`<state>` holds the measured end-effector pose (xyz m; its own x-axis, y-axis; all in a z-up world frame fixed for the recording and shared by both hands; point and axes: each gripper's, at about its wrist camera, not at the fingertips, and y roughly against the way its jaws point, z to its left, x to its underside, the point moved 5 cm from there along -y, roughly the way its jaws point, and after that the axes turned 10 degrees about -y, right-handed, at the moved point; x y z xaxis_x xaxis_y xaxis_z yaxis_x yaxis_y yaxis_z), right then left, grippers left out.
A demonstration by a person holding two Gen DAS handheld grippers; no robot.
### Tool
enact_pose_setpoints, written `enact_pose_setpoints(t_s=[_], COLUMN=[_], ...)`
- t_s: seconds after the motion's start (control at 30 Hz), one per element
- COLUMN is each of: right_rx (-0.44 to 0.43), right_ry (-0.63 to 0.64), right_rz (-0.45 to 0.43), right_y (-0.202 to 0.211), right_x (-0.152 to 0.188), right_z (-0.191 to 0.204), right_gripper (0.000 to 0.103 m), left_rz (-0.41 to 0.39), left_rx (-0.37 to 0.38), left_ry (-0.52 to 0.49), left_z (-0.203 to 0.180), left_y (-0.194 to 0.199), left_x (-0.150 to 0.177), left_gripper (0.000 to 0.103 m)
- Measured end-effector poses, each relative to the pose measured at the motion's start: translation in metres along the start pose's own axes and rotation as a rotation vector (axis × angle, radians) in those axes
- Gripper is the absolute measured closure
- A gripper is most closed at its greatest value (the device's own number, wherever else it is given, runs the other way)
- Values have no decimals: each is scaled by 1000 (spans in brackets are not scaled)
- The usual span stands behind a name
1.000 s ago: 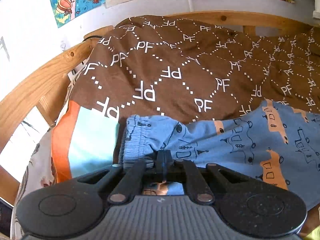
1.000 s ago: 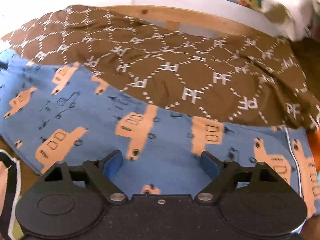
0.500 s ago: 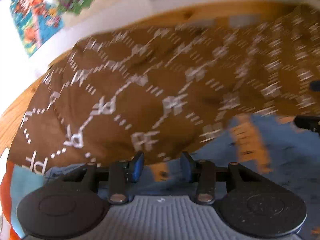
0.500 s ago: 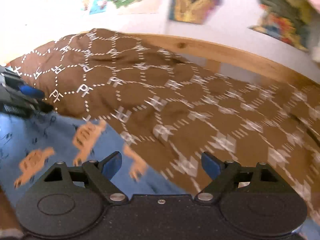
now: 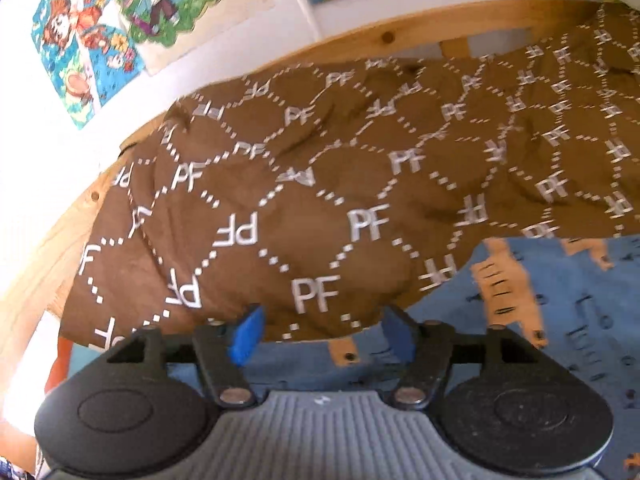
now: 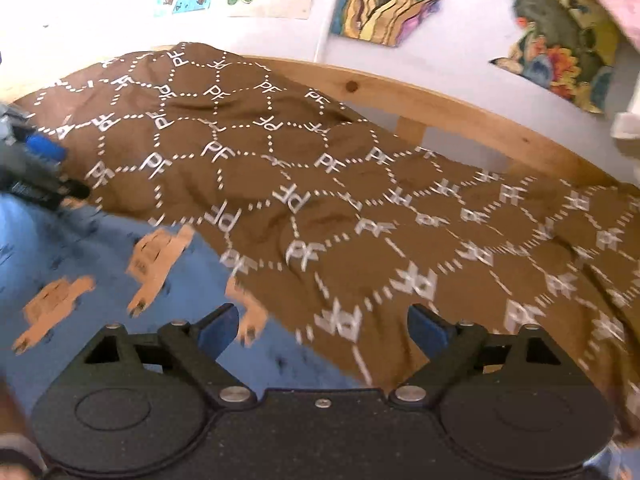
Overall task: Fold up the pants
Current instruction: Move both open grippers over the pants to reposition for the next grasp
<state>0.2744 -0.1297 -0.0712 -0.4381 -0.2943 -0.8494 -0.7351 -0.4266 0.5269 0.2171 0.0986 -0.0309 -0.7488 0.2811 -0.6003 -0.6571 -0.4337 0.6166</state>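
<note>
Centrally, blue pants (image 5: 560,320) printed with orange trucks lie spread on the bed's near side, their far edge meeting a brown blanket (image 5: 320,184) lettered "PF". Left gripper (image 5: 322,330): jaws apart, holding nothing, poised above the pants' edge. Right gripper (image 6: 322,326): jaws wide apart, empty, above the seam between pants (image 6: 100,272) and blanket (image 6: 360,208). A wooden bed rail (image 6: 460,116) and wall posters (image 5: 120,20) lie beyond.
</note>
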Motion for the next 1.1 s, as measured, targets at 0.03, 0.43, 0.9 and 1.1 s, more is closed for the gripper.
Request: enact_pose_setpoints(t_s=[0.03, 0.43, 0.9, 1.1], right_rx=[15, 313, 369, 342], right_ry=[2, -187, -596, -617], right_rz=[10, 208, 3, -50], right_y=[10, 50, 125, 131], right_x=[7, 99, 104, 116], right_z=[-3, -80, -151, -164], right_gripper=[7, 1, 1, 5], left_rz=[-8, 18, -267, -375], left_rx=[9, 116, 377, 738], left_ry=[-4, -294, -398, -450], left_z=[-6, -137, -190, -293], left_y=[6, 3, 50, 61], left_x=[-3, 19, -125, -208], left_gripper=[22, 0, 0, 17])
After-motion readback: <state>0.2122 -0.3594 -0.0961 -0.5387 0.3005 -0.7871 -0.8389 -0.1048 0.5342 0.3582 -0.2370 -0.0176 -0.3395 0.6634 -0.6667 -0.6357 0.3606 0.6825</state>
